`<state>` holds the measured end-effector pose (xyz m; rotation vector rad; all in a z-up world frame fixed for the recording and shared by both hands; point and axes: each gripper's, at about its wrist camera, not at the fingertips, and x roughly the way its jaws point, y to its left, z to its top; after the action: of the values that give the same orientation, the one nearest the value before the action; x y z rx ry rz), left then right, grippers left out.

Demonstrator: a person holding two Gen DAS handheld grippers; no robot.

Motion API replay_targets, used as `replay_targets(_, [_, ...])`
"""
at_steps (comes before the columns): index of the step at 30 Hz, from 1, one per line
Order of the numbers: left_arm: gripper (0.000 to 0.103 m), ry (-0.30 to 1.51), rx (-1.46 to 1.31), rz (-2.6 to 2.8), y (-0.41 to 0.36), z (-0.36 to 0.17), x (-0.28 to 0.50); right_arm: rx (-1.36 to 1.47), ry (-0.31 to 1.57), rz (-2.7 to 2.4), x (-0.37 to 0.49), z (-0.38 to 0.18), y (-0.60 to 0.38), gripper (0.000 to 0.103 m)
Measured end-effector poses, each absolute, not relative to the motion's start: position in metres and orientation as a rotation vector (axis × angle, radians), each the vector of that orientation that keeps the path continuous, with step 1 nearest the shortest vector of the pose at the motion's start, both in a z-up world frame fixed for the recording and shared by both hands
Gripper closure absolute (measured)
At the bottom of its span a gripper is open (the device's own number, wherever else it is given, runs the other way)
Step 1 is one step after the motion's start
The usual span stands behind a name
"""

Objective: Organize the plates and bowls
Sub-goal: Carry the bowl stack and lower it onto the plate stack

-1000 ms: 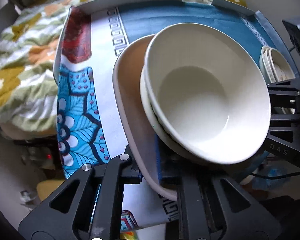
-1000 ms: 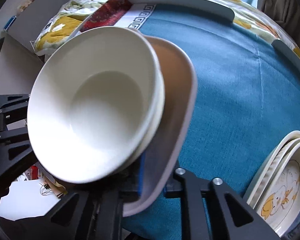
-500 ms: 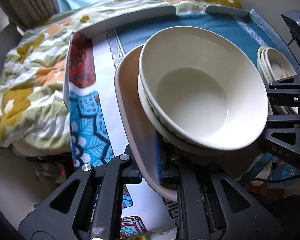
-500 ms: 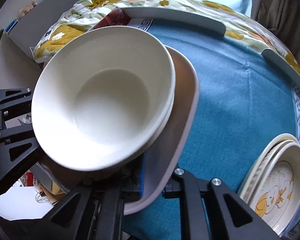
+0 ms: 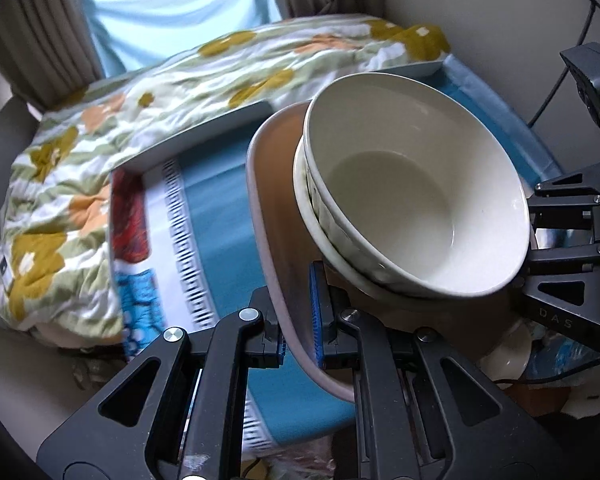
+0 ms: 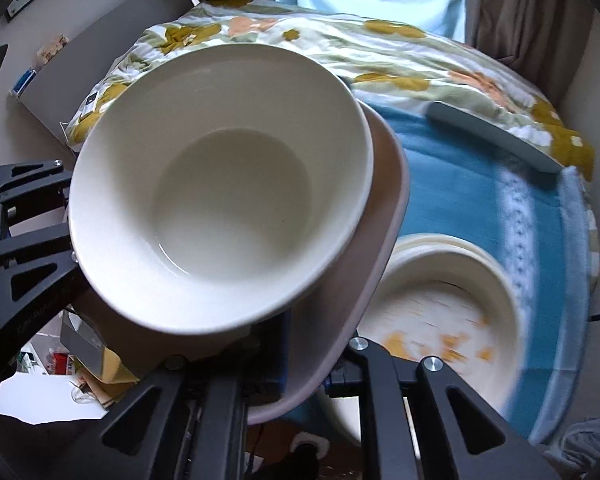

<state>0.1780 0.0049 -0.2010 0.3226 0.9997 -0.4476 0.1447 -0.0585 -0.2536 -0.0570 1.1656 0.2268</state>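
A tan oblong plate (image 5: 276,208) (image 6: 340,312) carries two nested white bowls: the top bowl (image 5: 400,200) (image 6: 228,200) sits in a lower bowl (image 5: 302,178). The load hangs in the air above the blue tablecloth (image 5: 216,184) (image 6: 460,184). My left gripper (image 5: 298,328) is shut on the plate's near rim, one blue pad (image 5: 316,312) on its upper face. My right gripper (image 6: 312,364) is shut on the opposite rim. Each view shows the other gripper across the bowls: the right one (image 5: 568,240), the left one (image 6: 24,232).
A stack of cream plates (image 6: 440,312) with a yellow print lies on the cloth, partly under the held plate's right edge. A floral quilt (image 5: 100,140) (image 6: 380,48) lies beyond the table's grey raised rim (image 5: 204,132) (image 6: 492,136). Curtains (image 5: 40,20) hang behind; clutter lies on the floor below.
Both grippers have risen with the plate and bowls, and the table has dropped away. The window and curtains have come into view. The printed plates now lie closer under the held plate.
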Motion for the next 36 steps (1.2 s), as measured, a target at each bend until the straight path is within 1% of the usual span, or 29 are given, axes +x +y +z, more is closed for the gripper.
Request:
replay_targets(6, [0.095,1.011,0.273,-0.469,-0.067,-0.199,0.161,-0.097,1.183,0.199,0.125,-0.246,-0.122,0.092])
replay_targets(13, [0.095,1.074,0.227,-0.457,-0.124,-0.232,0.142,-0.109,1.244,0.206,0.111,-0.274,-0.18,0.092])
replay_targets(18, [0.095,1.109,0.222,-0.438,-0.135,-0.256,0.132,-0.1,1.266,0.22,0.103,-0.297,-0.192,0.092])
replay_targets(23, [0.095,1.116,0.219,-0.428,-0.136,-0.27,0.128,-0.124,1.265,0.22,0.1,-0.307,-0.193,0.092])
replay_targets(33, [0.095,1.091,0.194,-0.414,-0.131,-0.28,0.127,-0.124,1.227,0.205,0.099,-0.315,-0.194,0.092])
replay_targets(36, [0.093,1.088,0.203,-0.404,-0.134,-0.282,0.126,-0.114,1.216,0.198,0.098,-0.315,-0.194,0.092])
